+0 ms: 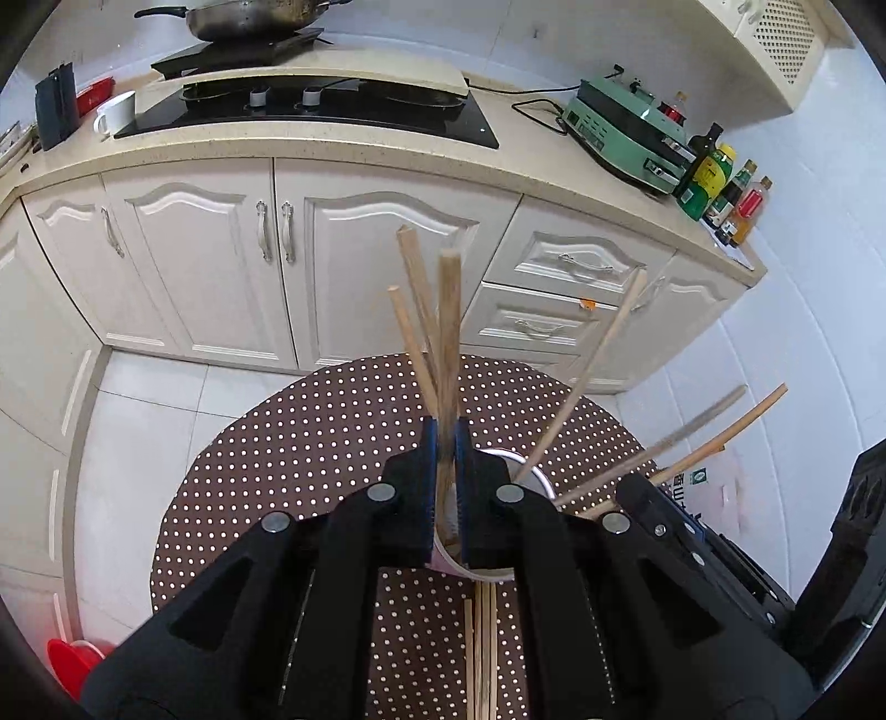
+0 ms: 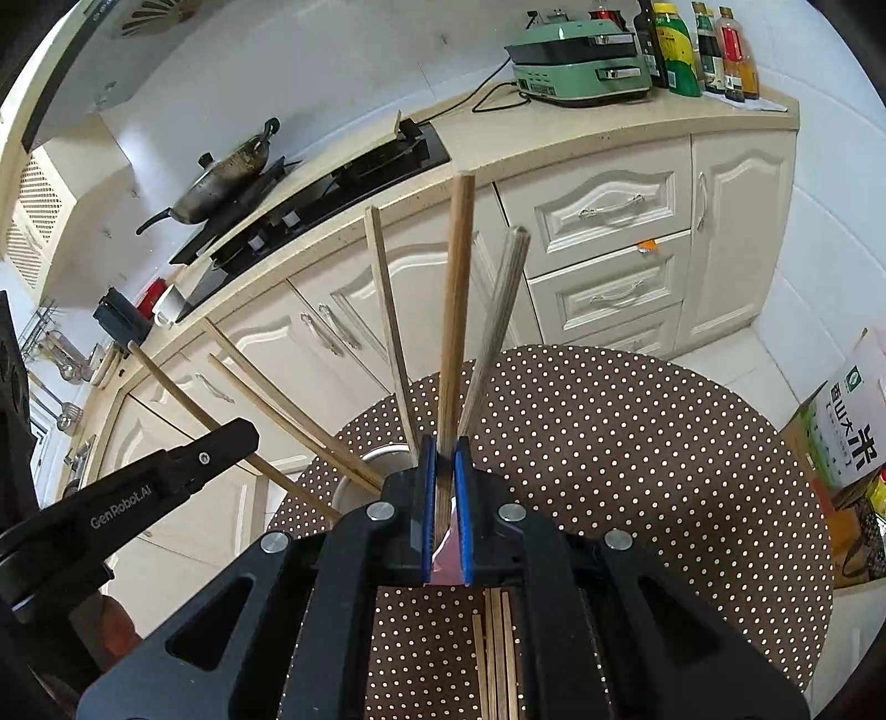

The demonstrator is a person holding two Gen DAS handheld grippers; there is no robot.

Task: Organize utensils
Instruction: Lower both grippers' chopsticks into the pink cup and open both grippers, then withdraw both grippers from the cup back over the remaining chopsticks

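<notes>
My left gripper (image 1: 446, 432) is shut on a small bundle of wooden chopsticks (image 1: 449, 332) that fan upward from its blue pads. Right below the pads stands a cup (image 1: 534, 471) with a white rim and a pink wall, on the round dotted table (image 1: 310, 432). My right gripper (image 2: 444, 448) is shut on three chopsticks (image 2: 458, 310), and the same cup (image 2: 382, 451) shows under it. Each gripper sees the other at its side: right gripper (image 1: 642, 490), left gripper (image 2: 243, 435). More chopsticks (image 2: 498, 653) lie flat on the cloth near me.
Behind the table runs a cream counter (image 1: 343, 149) with a black stove (image 1: 310, 111), a wok (image 1: 255, 19), a green appliance (image 1: 626, 133) and bottles (image 1: 714, 177). A rice box (image 2: 853, 421) stands on the floor at right, a red basin (image 1: 66, 659) at left.
</notes>
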